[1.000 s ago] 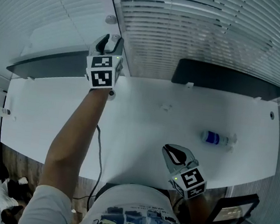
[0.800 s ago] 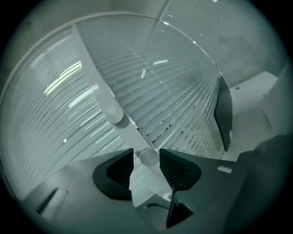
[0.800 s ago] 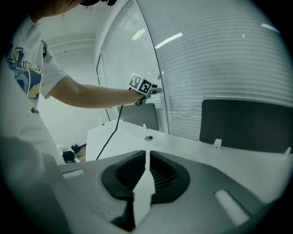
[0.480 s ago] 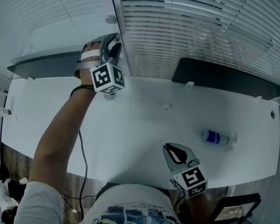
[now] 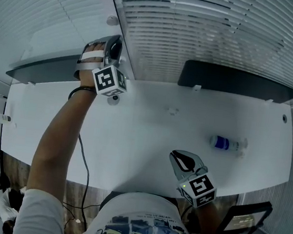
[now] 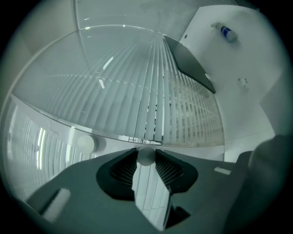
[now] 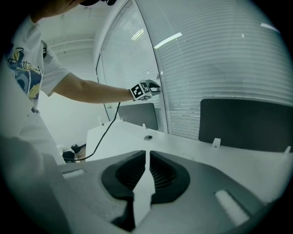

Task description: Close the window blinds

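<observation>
Head view: a person at a white desk [image 5: 149, 140] reaches the left arm to the upper left of the frame. There the left gripper [image 5: 114, 45] meets the white upright frame between two window panes. Window blinds [image 5: 199, 30] fill the whole top of the frame, their horizontal slats showing darker gaps in the pane right of the upright.

Left gripper view: the jaws have just been closing, and a small round white knob [image 6: 146, 156] sits between their tips, touching both pads. A second round knob [image 6: 85, 143] shows on the frame at centre left of that view, just beside the gripper. Slats spread across the glass above, with light showing between some of them at centre.

At lower centre-right of the head view, the right gripper [image 5: 178, 158] hangs over the desk's near edge, well apart from the window. Right gripper view shows its jaws drawn together to a thin slit with nothing between them.

A small bottle with a blue label [image 5: 224, 143] lies on its side at the right of the desk. Two dark panels [image 5: 235, 82] stand along the desk's far edge, below the blinds. A black cable [image 5: 83, 159] trails down past the left arm toward the floor.
</observation>
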Tool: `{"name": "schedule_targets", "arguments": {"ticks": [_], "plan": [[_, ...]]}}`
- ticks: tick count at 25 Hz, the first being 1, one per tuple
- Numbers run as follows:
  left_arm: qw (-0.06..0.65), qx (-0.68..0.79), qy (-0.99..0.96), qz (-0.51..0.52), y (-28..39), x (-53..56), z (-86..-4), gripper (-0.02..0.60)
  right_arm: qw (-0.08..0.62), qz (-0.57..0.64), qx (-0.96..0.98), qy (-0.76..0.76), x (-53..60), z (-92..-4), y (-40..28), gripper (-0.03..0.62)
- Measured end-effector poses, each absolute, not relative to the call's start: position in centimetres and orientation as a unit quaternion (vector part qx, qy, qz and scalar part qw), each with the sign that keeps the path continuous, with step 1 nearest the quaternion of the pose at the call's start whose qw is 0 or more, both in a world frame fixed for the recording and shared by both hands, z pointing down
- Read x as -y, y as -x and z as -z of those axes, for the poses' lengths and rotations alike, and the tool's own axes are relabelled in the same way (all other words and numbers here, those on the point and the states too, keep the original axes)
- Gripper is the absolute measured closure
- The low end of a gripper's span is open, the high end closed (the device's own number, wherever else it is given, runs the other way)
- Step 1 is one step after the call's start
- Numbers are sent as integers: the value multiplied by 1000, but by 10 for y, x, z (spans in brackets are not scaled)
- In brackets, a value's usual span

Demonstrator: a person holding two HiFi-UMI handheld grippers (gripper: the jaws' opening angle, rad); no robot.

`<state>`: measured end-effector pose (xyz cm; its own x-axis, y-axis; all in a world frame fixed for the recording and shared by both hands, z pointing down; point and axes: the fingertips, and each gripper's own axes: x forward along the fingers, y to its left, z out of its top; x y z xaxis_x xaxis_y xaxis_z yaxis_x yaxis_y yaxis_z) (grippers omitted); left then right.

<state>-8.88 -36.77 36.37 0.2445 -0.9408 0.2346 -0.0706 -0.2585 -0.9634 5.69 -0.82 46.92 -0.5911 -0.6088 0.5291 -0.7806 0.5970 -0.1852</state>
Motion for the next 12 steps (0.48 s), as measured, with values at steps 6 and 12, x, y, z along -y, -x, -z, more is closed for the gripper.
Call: {"name": "schedule_targets", "arguments": {"ticks": [6, 12], "plan": [[402, -443, 676, 430, 92, 369, -359, 457, 211, -203, 869, -399, 9, -468, -56, 577], [322, -490, 714, 382, 94, 369, -356, 457, 212, -205, 869, -397, 8, -469, -55, 577]]}}
